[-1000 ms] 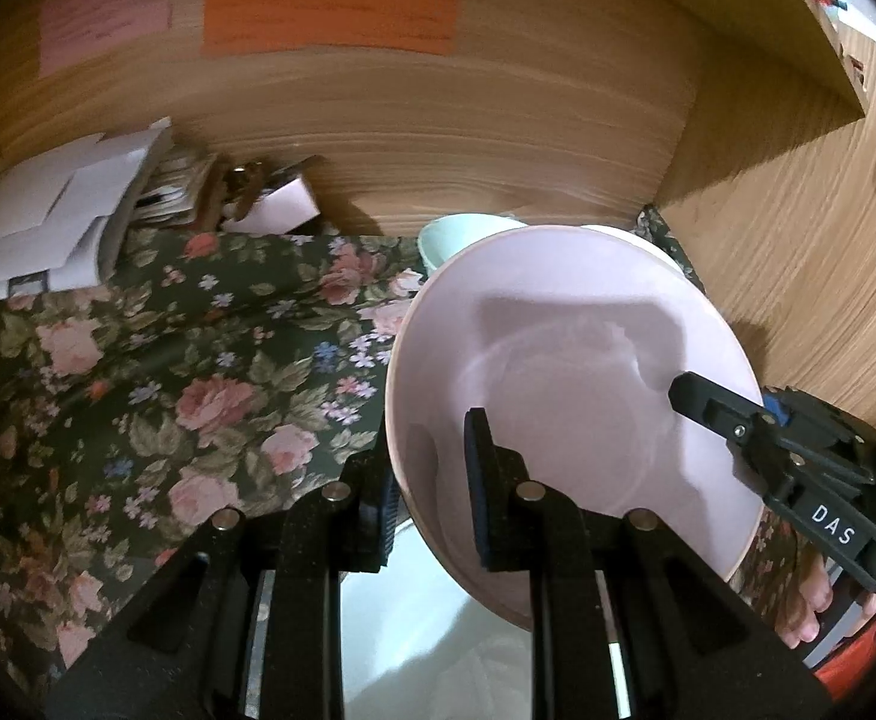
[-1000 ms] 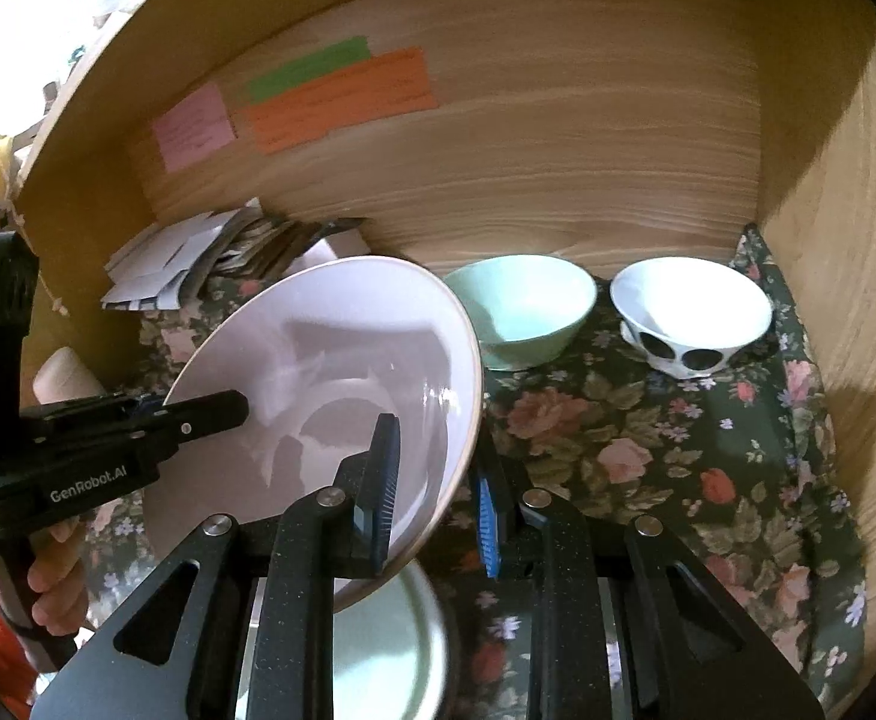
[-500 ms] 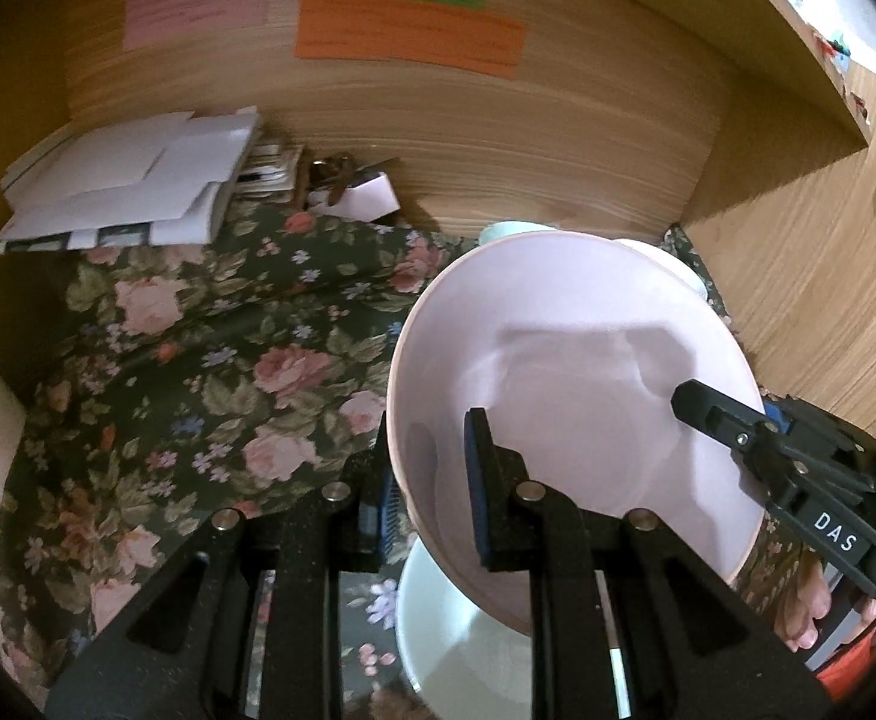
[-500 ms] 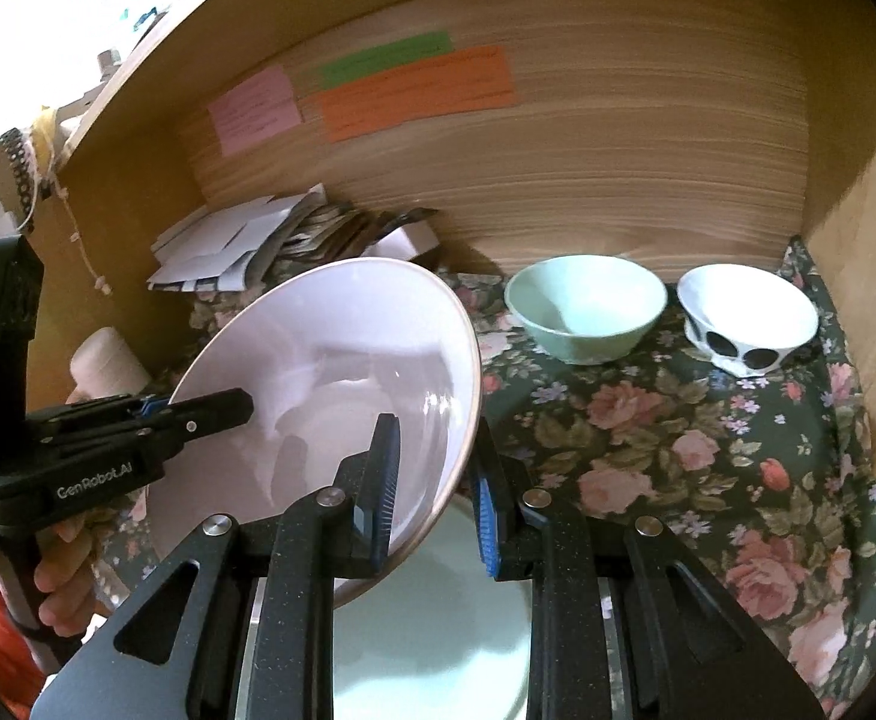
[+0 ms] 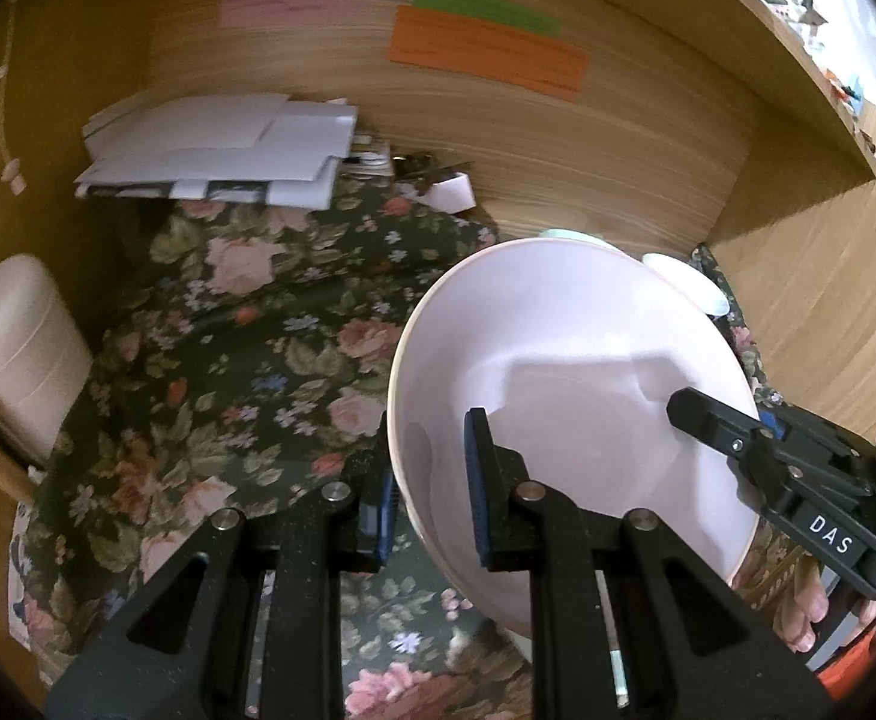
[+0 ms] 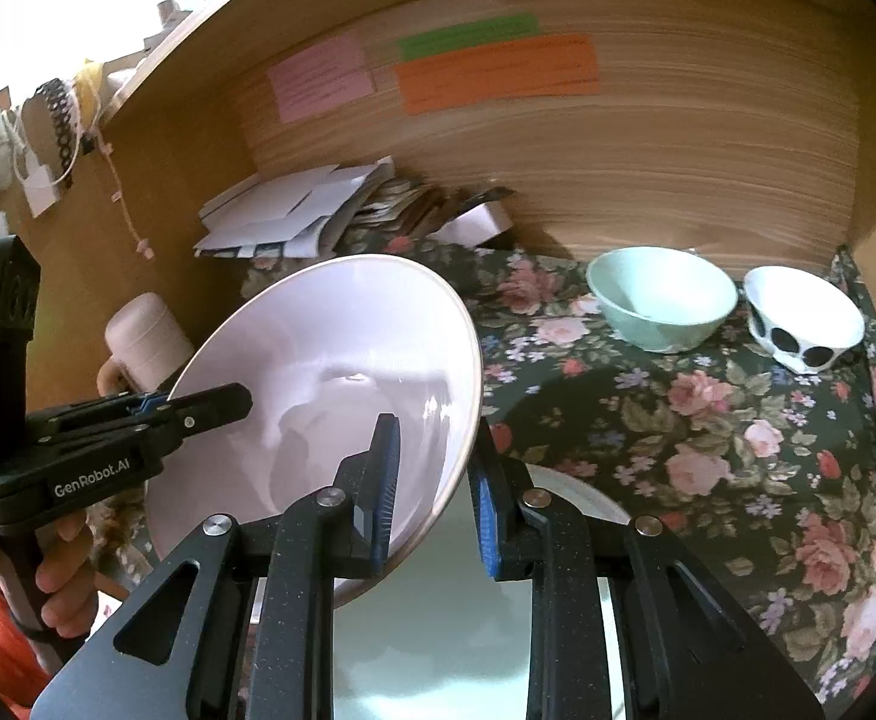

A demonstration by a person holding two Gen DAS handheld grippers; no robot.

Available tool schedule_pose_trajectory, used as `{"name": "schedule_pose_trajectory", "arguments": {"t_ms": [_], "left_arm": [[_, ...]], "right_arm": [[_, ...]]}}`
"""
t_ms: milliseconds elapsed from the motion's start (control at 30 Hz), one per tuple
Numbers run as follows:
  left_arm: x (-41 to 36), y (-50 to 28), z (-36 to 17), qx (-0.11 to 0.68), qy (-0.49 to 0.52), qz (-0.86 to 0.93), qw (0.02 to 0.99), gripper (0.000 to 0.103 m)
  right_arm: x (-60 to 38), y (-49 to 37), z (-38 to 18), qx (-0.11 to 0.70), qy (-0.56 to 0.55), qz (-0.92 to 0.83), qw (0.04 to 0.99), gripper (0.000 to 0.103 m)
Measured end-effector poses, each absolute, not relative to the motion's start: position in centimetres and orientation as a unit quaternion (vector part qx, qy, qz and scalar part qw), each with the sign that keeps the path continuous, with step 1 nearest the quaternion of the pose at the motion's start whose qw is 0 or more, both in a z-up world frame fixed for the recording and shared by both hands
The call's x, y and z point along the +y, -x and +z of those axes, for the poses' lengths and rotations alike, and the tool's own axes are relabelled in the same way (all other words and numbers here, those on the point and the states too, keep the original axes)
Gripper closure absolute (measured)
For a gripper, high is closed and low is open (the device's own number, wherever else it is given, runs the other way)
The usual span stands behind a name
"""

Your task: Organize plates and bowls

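A large pale pink plate (image 5: 570, 408) hangs tilted above the floral cloth, held by both grippers. My left gripper (image 5: 432, 480) is shut on its left rim, one pad inside and one behind. My right gripper (image 6: 435, 480) is shut on the plate's (image 6: 330, 372) right rim. Each gripper also shows in the other's view, the right gripper (image 5: 708, 420) and the left gripper (image 6: 222, 405). A mint green bowl (image 6: 660, 300) and a white bowl with black spots (image 6: 804, 318) stand at the back right. A pale plate (image 6: 438, 630) lies under the right gripper.
A beige mug (image 5: 18, 348) stands at the left on the floral cloth (image 5: 228, 372). A stack of white papers (image 5: 216, 150) lies at the back against the wooden wall with coloured notes (image 5: 486, 48). Wooden side walls close in left and right. A hand (image 6: 60, 576) grips the left handle.
Both grippers have carried the pink plate to the left, away from the two bowls. The beige mug has come into view at the left, and the pale plate below now shows.
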State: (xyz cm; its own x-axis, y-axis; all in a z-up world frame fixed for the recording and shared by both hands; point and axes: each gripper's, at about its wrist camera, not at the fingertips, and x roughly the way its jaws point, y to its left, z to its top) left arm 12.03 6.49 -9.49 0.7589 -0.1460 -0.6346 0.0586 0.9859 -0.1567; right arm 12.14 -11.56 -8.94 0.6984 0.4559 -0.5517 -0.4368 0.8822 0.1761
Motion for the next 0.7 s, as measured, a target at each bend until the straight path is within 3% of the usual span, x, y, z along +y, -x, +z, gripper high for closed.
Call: {"name": "schedule_pose_trajectory", "arguments": {"t_ms": [700], "left_arm": [[12.9,-7.8,-11.7,0.350,0.095,0.001,0.932,0.085]], "right_arm": [[-4.7,-11.4,-10.4,0.320,0.015,0.295,0.900,0.082]]}}
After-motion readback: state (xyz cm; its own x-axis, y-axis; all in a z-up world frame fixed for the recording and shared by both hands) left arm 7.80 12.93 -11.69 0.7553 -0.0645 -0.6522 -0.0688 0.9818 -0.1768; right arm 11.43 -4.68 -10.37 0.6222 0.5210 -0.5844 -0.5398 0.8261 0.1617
